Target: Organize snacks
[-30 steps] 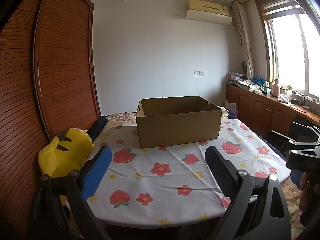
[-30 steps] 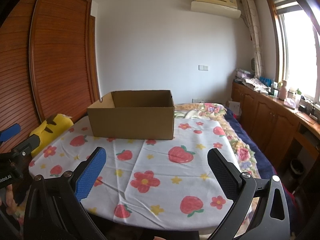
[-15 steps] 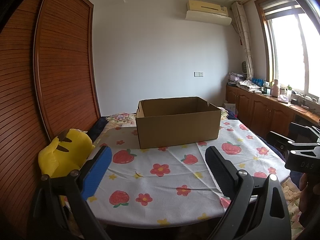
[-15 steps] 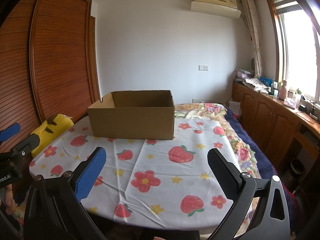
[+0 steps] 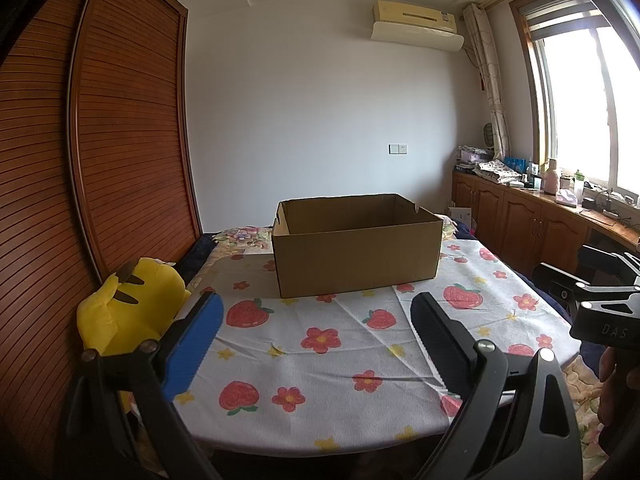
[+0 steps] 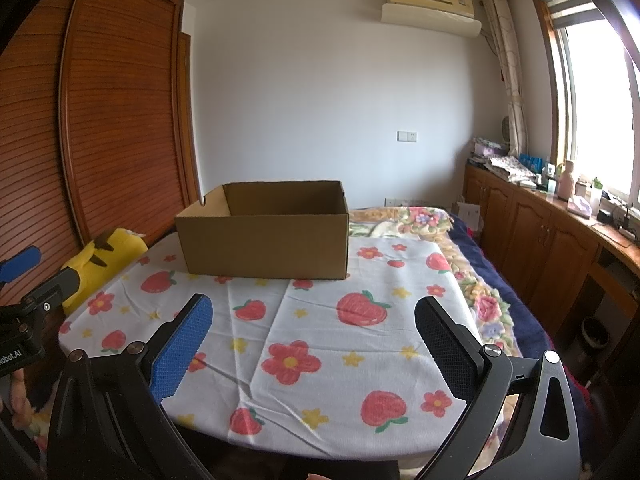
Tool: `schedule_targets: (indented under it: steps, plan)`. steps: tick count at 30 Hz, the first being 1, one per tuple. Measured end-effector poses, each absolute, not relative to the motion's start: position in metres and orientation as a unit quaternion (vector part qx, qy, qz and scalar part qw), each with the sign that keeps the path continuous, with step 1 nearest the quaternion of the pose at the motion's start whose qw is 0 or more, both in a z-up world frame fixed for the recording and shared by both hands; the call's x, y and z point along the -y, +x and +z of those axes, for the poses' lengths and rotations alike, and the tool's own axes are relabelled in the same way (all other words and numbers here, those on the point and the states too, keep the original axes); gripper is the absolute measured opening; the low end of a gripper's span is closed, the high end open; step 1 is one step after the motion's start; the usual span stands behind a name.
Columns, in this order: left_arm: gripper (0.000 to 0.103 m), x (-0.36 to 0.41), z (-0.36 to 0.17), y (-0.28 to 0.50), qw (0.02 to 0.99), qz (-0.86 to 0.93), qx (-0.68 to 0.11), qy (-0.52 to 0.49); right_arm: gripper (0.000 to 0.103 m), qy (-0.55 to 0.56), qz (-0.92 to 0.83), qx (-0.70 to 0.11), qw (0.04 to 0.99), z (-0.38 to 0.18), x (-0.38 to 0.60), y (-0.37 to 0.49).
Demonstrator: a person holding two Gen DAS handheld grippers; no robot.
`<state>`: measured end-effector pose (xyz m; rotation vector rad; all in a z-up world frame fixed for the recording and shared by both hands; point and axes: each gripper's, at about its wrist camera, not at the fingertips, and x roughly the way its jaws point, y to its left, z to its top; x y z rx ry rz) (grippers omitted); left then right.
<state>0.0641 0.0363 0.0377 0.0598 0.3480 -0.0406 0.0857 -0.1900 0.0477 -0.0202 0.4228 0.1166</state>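
An open brown cardboard box [image 5: 356, 250] [image 6: 266, 236] stands at the far side of a table covered with a strawberry-and-flower cloth [image 5: 320, 344] [image 6: 320, 320]. No snacks show in either view, and the box's inside is hidden by its walls. My left gripper [image 5: 316, 314] hovers open over the near table edge, nothing between its fingers. My right gripper [image 6: 314, 318] is likewise open and empty above the near edge. Each gripper's body appears at the edge of the other's view.
A yellow plush toy [image 5: 128, 308] [image 6: 104, 256] sits left of the table against a wooden slatted wardrobe [image 5: 100, 160]. A bed with a floral blanket [image 6: 472, 280] lies behind and right. Wooden cabinets [image 6: 540, 236] with clutter line the window wall.
Nothing has visibly changed; both grippers stay open and nearly still.
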Motion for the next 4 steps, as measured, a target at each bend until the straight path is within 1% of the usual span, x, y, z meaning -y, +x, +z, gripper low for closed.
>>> schedule_targets:
  steps: [4]
  plan:
    - [0.096, -0.0368, 0.0384, 0.0640, 0.985, -0.020, -0.172, 0.028, 0.103, -0.010, 0.058, -0.210, 0.976, 0.0479, 0.1897, 0.0855]
